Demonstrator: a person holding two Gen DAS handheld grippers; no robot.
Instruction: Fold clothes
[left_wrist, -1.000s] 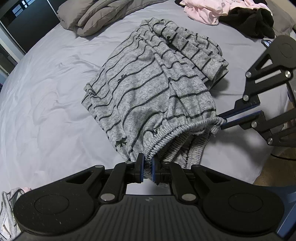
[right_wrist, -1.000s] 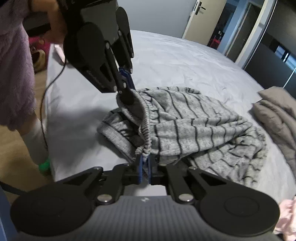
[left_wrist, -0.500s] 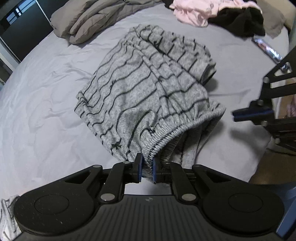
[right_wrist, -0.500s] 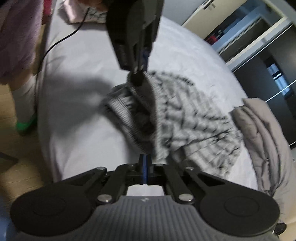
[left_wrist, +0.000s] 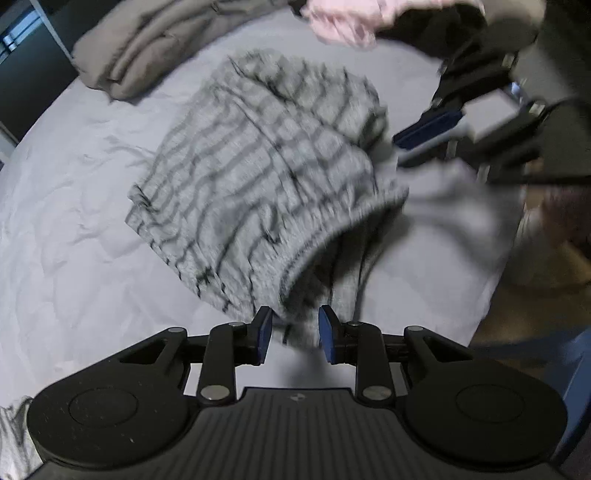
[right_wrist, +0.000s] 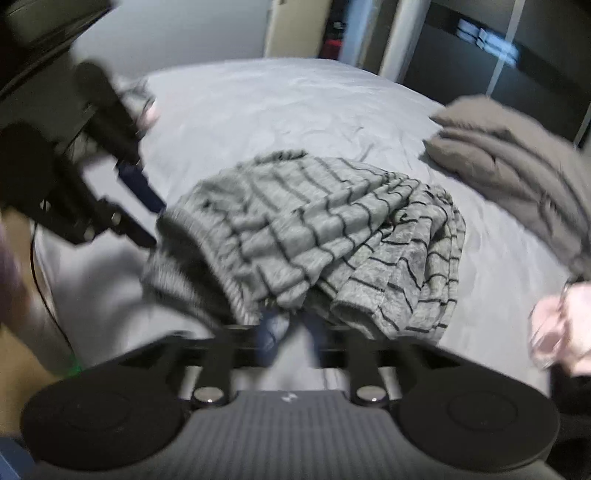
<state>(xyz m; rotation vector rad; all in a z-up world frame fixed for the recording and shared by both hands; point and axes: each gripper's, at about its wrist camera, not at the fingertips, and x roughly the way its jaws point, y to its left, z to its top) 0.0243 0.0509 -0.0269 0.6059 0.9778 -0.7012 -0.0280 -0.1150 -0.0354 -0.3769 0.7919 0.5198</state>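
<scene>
Left tool (left_wrist: 293, 334) gapes wide, right tool (right_wrist: 291, 334) looks parted too, neither gripping; I'd pinch these soft, floppy striped pants (left_wrist: 266, 177) by the elastic waistband (left_wrist: 343, 229) just ahead.

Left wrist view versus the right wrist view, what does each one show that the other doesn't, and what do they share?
Only the left wrist view shows the black garment beside the pink garment. Only the right wrist view shows the doorway and dark wardrobe. Both show the striped grey pants on the bed sheet, the folded taupe blanket, and the open left hand-held gripper.
</scene>
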